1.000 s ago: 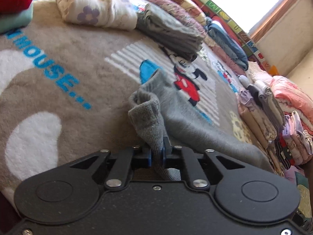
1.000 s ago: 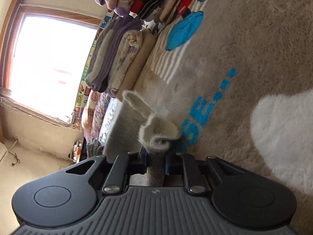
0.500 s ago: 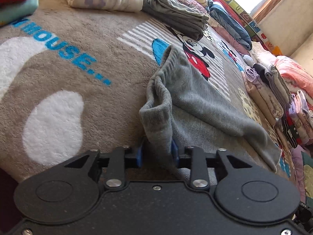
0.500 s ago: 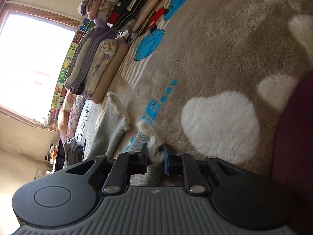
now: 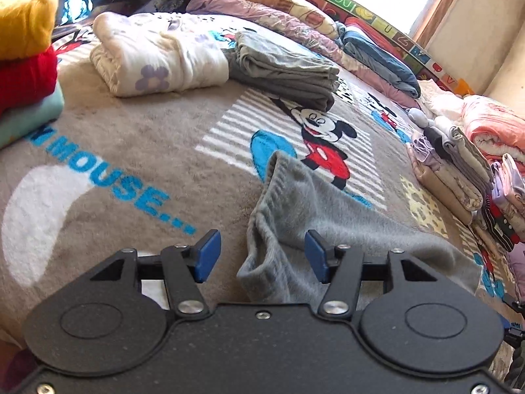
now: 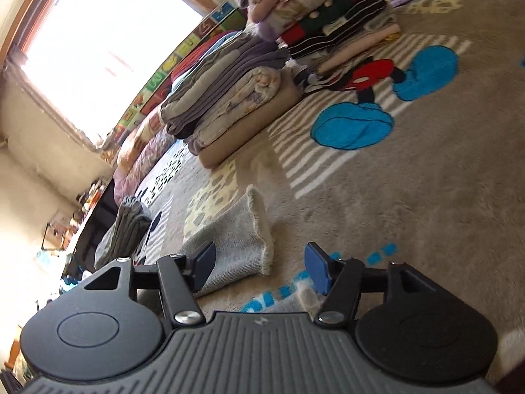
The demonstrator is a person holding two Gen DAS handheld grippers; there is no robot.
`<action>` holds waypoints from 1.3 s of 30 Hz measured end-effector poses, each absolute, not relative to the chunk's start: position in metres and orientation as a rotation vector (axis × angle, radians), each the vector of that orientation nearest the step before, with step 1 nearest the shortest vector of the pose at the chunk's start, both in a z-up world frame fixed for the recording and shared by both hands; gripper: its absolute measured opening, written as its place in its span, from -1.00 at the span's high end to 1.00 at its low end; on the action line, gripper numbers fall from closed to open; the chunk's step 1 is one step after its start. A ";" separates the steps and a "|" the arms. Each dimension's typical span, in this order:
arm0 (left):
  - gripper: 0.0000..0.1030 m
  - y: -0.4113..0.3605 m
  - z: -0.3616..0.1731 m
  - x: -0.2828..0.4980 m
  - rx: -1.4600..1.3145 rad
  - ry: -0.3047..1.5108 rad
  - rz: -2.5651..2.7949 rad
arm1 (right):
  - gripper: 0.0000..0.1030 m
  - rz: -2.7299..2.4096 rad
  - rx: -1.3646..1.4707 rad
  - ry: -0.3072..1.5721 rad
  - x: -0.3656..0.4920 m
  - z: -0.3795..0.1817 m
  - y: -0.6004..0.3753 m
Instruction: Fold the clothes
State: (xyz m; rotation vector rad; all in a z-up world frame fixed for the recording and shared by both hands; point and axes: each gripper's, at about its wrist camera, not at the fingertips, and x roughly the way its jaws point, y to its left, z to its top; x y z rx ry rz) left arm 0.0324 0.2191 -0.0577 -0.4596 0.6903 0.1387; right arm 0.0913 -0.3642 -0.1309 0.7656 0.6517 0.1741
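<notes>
A grey knit garment (image 5: pixel 315 216) lies on the Mickey Mouse blanket (image 5: pixel 137 144), its waistband end bunched up between the spread blue pads of my left gripper (image 5: pixel 262 256). The pads stand apart from the cloth and the jaws are opening. In the right wrist view the garment's ribbed cuff end (image 6: pixel 239 246) lies flat on the blanket (image 6: pixel 426 203), just ahead of my right gripper (image 6: pixel 259 266). Its jaws are also opening, the left pad (image 6: pixel 203 262) over the cloth's edge and nothing pinched.
Folded clothes ring the blanket: a cream flowered bundle (image 5: pixel 157 59), grey folded trousers (image 5: pixel 288 69), stacks at the right (image 5: pixel 459 170), red and yellow items at the left (image 5: pixel 23 65). In the right wrist view tall stacks (image 6: pixel 236 98) stand by the window (image 6: pixel 98 32).
Both grippers were pinching the grey garment's ends and have let go. Their jaws now stand wide and the cloth lies on the blanket. Both views have pulled up and back.
</notes>
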 end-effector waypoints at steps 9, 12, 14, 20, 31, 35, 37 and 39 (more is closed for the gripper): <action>-0.10 0.233 -0.053 0.108 -0.441 0.765 0.058 | -0.28 0.244 0.656 0.756 0.158 -0.153 -0.350; -0.10 0.237 -0.066 0.136 -0.423 0.839 0.032 | -0.25 0.296 0.650 0.777 0.172 -0.155 -0.348; -0.10 0.239 -0.081 0.148 -0.436 0.879 -0.001 | 0.04 0.340 0.684 0.806 0.182 -0.158 -0.348; 0.44 0.244 -0.100 0.150 -0.473 0.856 -0.083 | 0.80 0.416 0.729 0.815 0.193 -0.146 -0.346; 0.14 0.270 -0.117 0.136 -0.635 0.772 -0.061 | 0.83 0.485 0.577 0.816 0.267 -0.056 -0.350; 0.03 0.277 -0.120 0.127 -0.683 0.761 -0.067 | 0.66 0.370 0.446 0.936 0.283 -0.095 -0.335; 0.02 0.277 -0.119 0.127 -0.673 0.765 -0.072 | 0.00 0.369 0.518 0.931 0.280 -0.111 -0.338; 0.01 0.277 -0.119 0.130 -0.665 0.769 -0.075 | -0.32 0.354 0.577 0.905 0.274 -0.123 -0.340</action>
